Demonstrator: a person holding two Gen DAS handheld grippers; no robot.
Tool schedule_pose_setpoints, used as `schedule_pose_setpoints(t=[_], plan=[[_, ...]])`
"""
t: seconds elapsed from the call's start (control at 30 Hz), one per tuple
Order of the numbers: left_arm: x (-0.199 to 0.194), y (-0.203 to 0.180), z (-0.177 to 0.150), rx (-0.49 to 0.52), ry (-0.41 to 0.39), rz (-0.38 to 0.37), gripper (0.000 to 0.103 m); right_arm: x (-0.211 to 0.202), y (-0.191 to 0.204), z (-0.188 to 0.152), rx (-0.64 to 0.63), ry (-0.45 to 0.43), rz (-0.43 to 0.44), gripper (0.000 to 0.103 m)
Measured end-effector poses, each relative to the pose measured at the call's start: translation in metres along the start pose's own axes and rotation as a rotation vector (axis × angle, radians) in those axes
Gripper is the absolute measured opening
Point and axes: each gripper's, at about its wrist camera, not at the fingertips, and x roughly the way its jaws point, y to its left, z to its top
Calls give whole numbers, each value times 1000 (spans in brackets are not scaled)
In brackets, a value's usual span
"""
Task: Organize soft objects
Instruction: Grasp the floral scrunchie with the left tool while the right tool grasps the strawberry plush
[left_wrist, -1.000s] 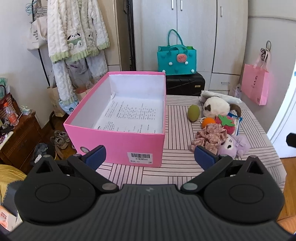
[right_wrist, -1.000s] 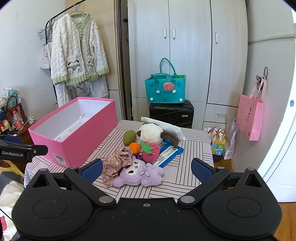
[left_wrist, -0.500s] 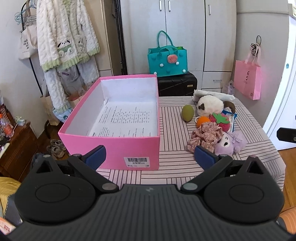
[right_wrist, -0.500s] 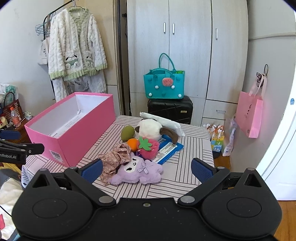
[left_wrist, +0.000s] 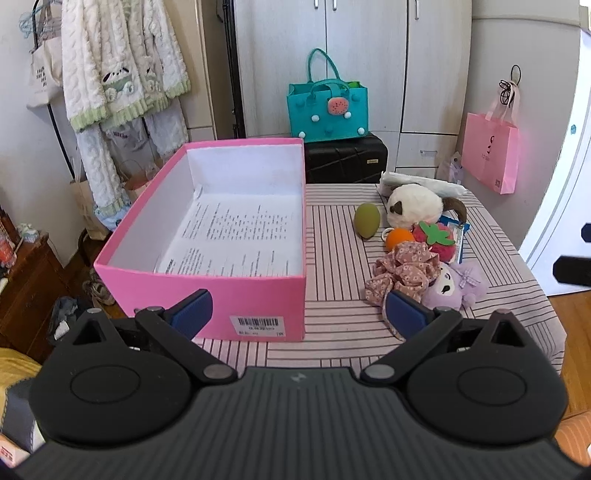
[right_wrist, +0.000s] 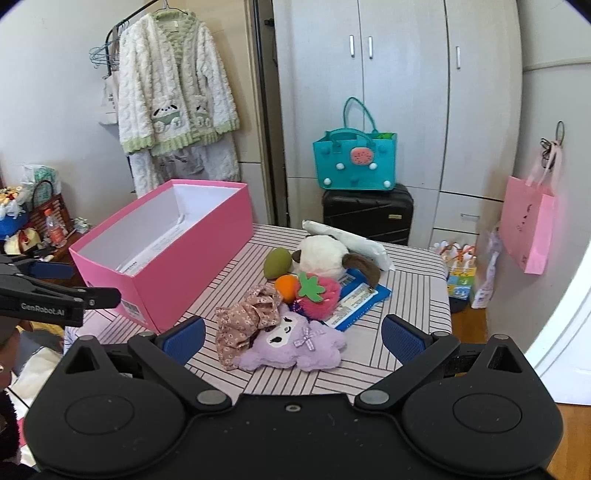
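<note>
Grippers (left_wrist: 297, 314) (right_wrist: 293, 338) agape before table edge (left_wrist: 332, 350)

- The pink box (left_wrist: 236, 295) stands open-topped, with only paper on its floor.
- A bare strip of striped table (left_wrist: 332, 236) runs between the box and the toy pile (right_wrist: 291, 306).
- The toys lie touching, crowded together.
- The table's near edge is bare.

Left gripper (left_wrist: 297, 314) now sits closer to the pink box (left_wrist: 236, 291); right gripper (right_wrist: 293, 338) sits nearer the purple plush (right_wrist: 295, 345).
</note>
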Motion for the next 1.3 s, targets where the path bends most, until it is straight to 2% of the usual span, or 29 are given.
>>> schedule_pose_setpoints(t=[0.17, 0.3, 0.43, 0.53, 0.63, 0.7, 0.8, 0.87, 1.0, 1.1, 1.3], plan=[[7, -7, 8, -14, -43, -1, 102, 3, -15, 9, 5, -34, 53, 103], [14, -21, 10, 16, -92, 19, 102, 11, -29, 8, 5, -131, 93, 103], [18, -41, 8, 71, -138, -72, 102, 29, -44, 5, -2, -157, 139, 103], [30, -53, 7, 72, -125, -149, 102, 42, -53, 6, -17, -155, 135, 103], [44, -64, 5, 71, -97, -189, 102, 56, -56, 8, -74, -148, 104, 103], [51, -74, 1, 94, -114, -169, 102, 64, -56, 8, -117, -134, 94, 103], [53, -91, -6, 193, -161, -104, 102, 74, -57, 10, -156, -118, 102, 103], [62, -95, -6, 221, -130, -106, 102, 78, -59, 11, -161, -111, 104, 103], [84, -92, -4, 165, -45, -152, 100, 91, -64, 13, -180, -103, 130, 102], [99, -91, -6, 128, -14, -127, 100, 107, -66, 12, -206, -78, 146, 101], [116, -90, -15, 114, 44, -105, 95, 139, -70, 15, -172, -24, 238, 101]])
